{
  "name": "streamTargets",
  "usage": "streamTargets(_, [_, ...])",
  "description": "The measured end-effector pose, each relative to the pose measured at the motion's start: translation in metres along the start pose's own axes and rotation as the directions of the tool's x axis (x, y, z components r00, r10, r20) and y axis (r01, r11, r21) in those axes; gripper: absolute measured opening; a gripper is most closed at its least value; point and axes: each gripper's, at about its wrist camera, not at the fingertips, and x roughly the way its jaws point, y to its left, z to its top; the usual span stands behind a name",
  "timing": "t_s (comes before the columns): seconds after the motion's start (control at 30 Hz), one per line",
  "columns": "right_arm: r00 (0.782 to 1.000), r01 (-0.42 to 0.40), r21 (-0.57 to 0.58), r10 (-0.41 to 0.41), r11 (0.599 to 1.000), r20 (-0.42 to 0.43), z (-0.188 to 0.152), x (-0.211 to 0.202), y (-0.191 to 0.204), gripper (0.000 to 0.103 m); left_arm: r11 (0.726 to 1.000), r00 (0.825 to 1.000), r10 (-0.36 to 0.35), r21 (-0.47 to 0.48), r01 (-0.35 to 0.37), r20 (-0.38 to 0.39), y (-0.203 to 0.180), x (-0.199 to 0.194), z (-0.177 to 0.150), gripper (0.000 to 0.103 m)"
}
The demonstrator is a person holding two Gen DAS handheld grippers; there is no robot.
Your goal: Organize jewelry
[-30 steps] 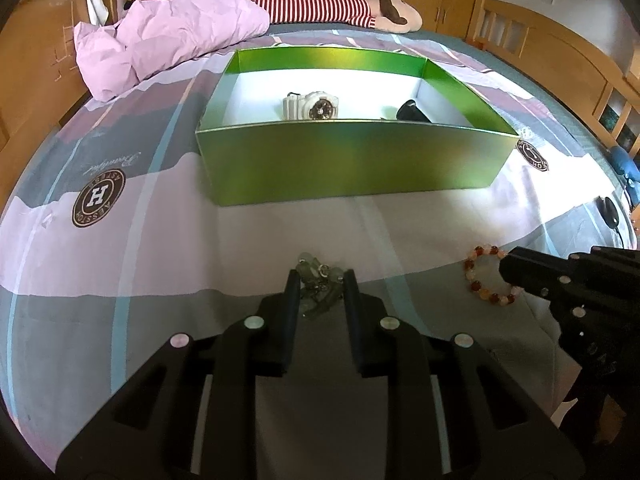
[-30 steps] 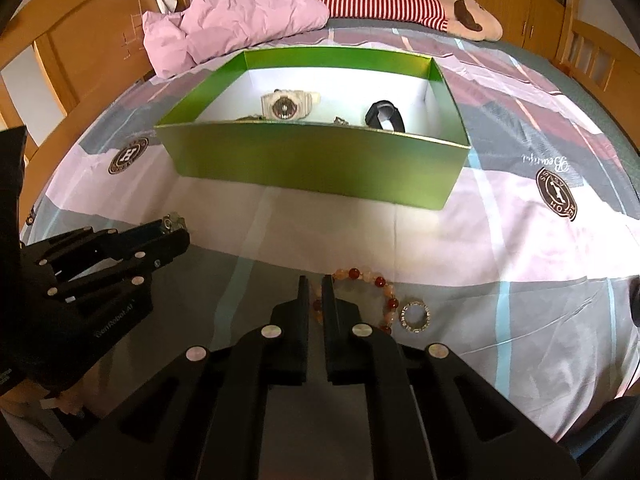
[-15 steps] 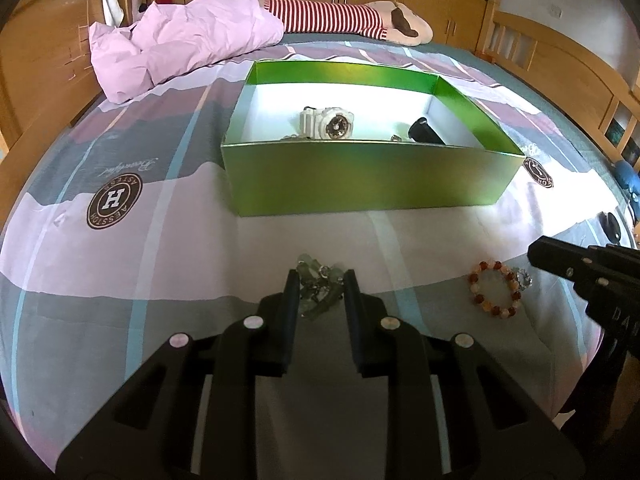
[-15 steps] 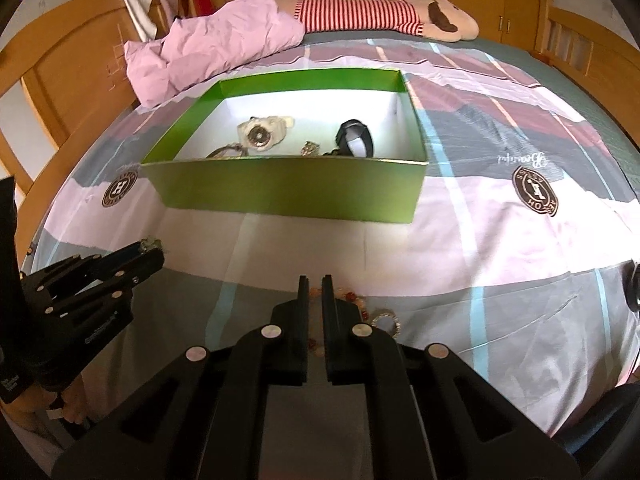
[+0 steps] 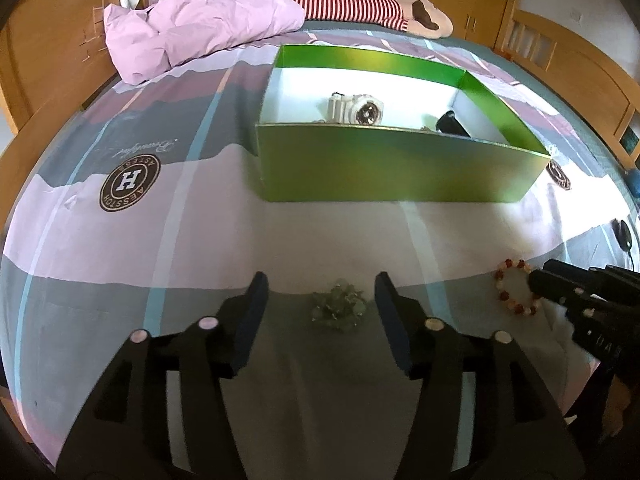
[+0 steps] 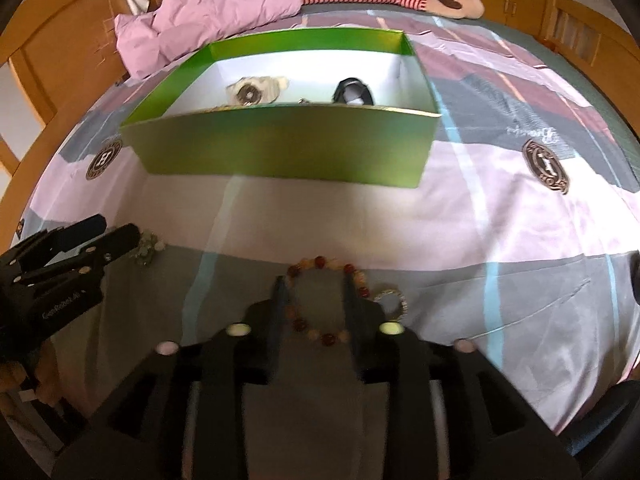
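A green bead cluster [image 5: 340,310] lies on the bedspread between the fingers of my left gripper [image 5: 320,286], whose jaws are opening and do not touch it. A red and amber bead bracelet [image 6: 320,261] lies flat under my right gripper [image 6: 315,286]. Its jaws are opening too, one finger over each side of the loop without pinching it. A small silver ring [image 6: 390,300] rests against the bracelet's right side. Beyond stands the green box [image 5: 400,168] with a white watch [image 5: 354,108] and a black band [image 5: 452,124] inside. Each view shows the other gripper: right gripper [image 5: 540,276], left gripper [image 6: 118,228].
A pink quilt [image 5: 192,28] and a striped plush toy [image 5: 360,6] lie at the far end of the bed. Wooden bed rails [image 6: 52,68] and cupboards surround it. A small dark object [image 5: 622,234] sits near the bed's right edge.
Both grippers' jaws have spread apart. The left one has let go of the green bead cluster, which now lies free between its fingers. The right fingers, shut before, now straddle the bracelet.
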Motion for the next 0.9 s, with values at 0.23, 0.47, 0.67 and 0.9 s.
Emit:
streamTargets(0.23, [0.999,-0.022,-0.003,0.022,1.0,-0.03,-0.003,0.011,0.002,0.046,1.0,0.999,-0.02,-0.011,0.019,-0.027,0.004,0.011,-0.001,0.068])
streamTargets(0.47, [0.998,-0.025,-0.025,0.023,0.999,-0.053,-0.007,0.018,0.005,0.046,0.997,0.998,-0.06,-0.048,0.058,-0.028,0.01,0.014,0.001,0.054])
streamTargets(0.67, [0.998,-0.021,-0.033,0.019,0.999,-0.053,-0.007,0.02,0.007,0.046,0.994,0.993,-0.107,0.011,0.108,-0.044,-0.008,0.018,-0.003,0.049])
streamTargets(0.9, [0.999,-0.005,-0.042,0.004,0.999,-0.047,-0.007,0.023,0.007,0.046,0.995,0.992,-0.096,-0.004,0.096,-0.077,-0.007,0.03,-0.006,0.049])
